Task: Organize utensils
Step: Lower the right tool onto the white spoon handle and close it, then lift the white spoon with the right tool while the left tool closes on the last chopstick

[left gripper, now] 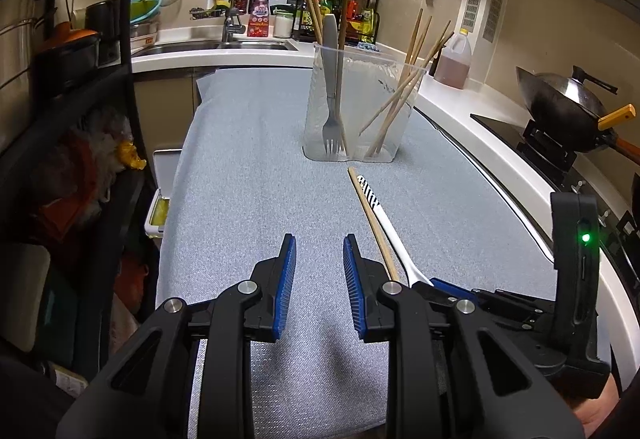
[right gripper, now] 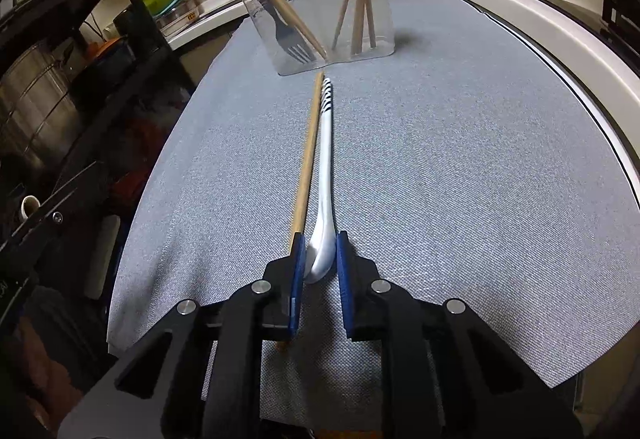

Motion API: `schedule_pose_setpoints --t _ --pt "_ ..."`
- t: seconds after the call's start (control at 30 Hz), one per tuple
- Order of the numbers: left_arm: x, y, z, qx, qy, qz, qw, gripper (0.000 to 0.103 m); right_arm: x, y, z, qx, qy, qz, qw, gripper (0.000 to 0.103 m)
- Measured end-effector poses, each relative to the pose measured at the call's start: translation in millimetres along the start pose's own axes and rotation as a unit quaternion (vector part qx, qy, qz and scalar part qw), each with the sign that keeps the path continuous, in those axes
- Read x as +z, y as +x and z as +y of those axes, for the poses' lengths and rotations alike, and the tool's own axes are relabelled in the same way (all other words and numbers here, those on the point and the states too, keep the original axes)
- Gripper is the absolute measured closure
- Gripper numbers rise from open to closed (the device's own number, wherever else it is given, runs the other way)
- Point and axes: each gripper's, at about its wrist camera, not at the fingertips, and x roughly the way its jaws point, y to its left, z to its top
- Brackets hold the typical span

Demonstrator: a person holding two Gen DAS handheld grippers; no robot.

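A white spoon (right gripper: 325, 175) with a black-striped handle tip lies on the grey mat (right gripper: 460, 167), with a wooden chopstick (right gripper: 307, 159) beside it on the left. My right gripper (right gripper: 319, 245) is down at the mat with its jaws around the spoon's bowl; the pads look close to the bowl but I cannot tell if they grip it. A clear two-part holder (left gripper: 358, 103) stands further back, with a fork (left gripper: 331, 91) and chopsticks on its left side and several chopsticks (left gripper: 404, 87) on its right. My left gripper (left gripper: 319, 253) is open and empty above the mat, left of the spoon (left gripper: 386, 227).
A sink (left gripper: 216, 46) and a spice rack (left gripper: 340, 3) are at the back. A wok (left gripper: 560, 107) sits on the stove at the right, next to an oil jug (left gripper: 454, 61). A dark shelf unit (left gripper: 72, 79) stands at the left.
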Motion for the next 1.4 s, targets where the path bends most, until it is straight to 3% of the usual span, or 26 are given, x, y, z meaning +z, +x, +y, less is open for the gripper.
schedule_pose_setpoints --t 0.23,0.6,0.7,1.0,1.07,1.13,1.4 --pt "-6 13 -5 -0.011 -0.004 0.021 0.9997 0.078 -1 -8 -16 -0.006 0.024 -0.004 1.0 0.093" --pt "-20 46 -34 -0.06 -0.02 0.064 0.996 0.078 -4 -25 -44 -0.021 0.036 -0.031 0.999 0.094" --pt "-22 56 -48 -0.058 -0.007 0.073 0.9956 0.078 -5 -29 -54 -0.033 0.033 -0.04 0.998 0.094" --pt "-34 73 -77 -0.003 0.061 0.095 0.9936 0.078 -8 -27 -61 -0.025 0.013 -0.04 0.999 0.09" --pt "-34 72 -73 0.001 0.062 0.096 0.9934 0.082 -9 -26 -59 -0.027 0.009 -0.04 0.999 0.09" --pt "-32 70 -64 0.007 0.055 0.098 0.9936 0.093 -9 -25 -56 -0.026 0.005 -0.039 0.999 0.09" --pt "-37 57 -33 0.013 0.025 0.093 0.9952 0.094 -11 -23 -52 -0.028 -0.002 -0.04 0.999 0.089"
